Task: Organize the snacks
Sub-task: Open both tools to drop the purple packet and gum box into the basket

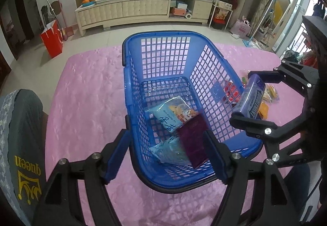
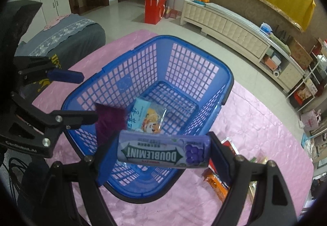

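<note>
Doublemint gum pack (image 2: 163,149) lies crosswise at lower centre, clamped end to end by the right gripper (image 2: 163,151) above the blue basket's (image 2: 196,58) near rim, while the left gripper (image 1: 165,156) gapes empty over a purple packet (image 1: 194,140) inside.

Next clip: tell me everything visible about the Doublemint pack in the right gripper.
The Doublemint pack is a long, flat, purple box with rounded ends and a glossy look. It bears a green and white DOUBLEMINT arrow logo, a grape cluster at one end and small print above. It is gripped endwise between the jaws of the right gripper, one pad on each short end, lying crosswise and roughly level. It hangs over the near rim of the blue basket, touching nothing but the pads. The logo reads upside down in the right wrist view.
</note>
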The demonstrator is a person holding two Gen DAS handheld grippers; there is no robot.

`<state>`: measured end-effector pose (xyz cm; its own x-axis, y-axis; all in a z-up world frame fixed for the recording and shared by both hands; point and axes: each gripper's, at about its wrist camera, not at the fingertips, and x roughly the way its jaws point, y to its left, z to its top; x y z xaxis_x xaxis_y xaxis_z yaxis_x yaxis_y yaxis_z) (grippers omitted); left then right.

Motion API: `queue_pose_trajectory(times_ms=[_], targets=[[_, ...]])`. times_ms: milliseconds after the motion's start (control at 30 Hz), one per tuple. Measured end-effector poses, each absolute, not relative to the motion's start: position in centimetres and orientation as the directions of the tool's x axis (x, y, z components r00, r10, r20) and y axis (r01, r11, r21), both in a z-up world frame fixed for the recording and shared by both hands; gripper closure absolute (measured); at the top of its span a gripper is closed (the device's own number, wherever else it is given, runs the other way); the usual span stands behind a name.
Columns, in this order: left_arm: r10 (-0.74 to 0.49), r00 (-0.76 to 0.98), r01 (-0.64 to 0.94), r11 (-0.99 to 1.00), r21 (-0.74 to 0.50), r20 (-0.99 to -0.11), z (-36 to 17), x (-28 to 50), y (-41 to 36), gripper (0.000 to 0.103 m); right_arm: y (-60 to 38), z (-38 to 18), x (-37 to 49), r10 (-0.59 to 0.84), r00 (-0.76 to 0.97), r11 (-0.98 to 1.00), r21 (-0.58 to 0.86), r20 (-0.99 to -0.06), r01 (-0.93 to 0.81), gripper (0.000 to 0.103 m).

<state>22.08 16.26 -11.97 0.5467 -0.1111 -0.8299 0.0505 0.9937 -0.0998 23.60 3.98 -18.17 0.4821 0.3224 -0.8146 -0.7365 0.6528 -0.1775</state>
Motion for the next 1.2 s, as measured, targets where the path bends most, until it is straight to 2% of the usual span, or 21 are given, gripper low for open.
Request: queue_pose_trajectory(times_ms=[267, 367, 533, 1200], targets=[[-0.115, 0.552, 0.048, 0.993, -0.106, -0.826, -11.7, 21.3, 16.5, 0.032, 4.4, -19.2, 23.8, 0.288, 0.46, 0.663, -0.172, -0.84, -0.729, 0.017], [-0.114, 0.558, 0.048, 0.993, -0.105, -0.822, -11.4, 20.8, 16.4, 0.032, 4.3, -19.2, 23.6, 0.27, 0.484, 0.672, -0.197, -0.833, -0.714, 0.013], [-0.109, 0.572, 0.045, 0.994, -0.101, -0.813, -10.6, 19.5, 16.3, 0.032, 3.7, -18.5, 23.3, 0.266, 0.503, 0.694, -0.199, -0.823, -0.692, 0.012], [-0.14, 0.671, 0.115, 0.99, -0.085, -0.728, -4.1, 12.9, 10.6, 0.032, -1.7, -10.9, 15.3, 0.352, 0.594, 0.758, -0.152, -0.724, -0.635, 0.012]])
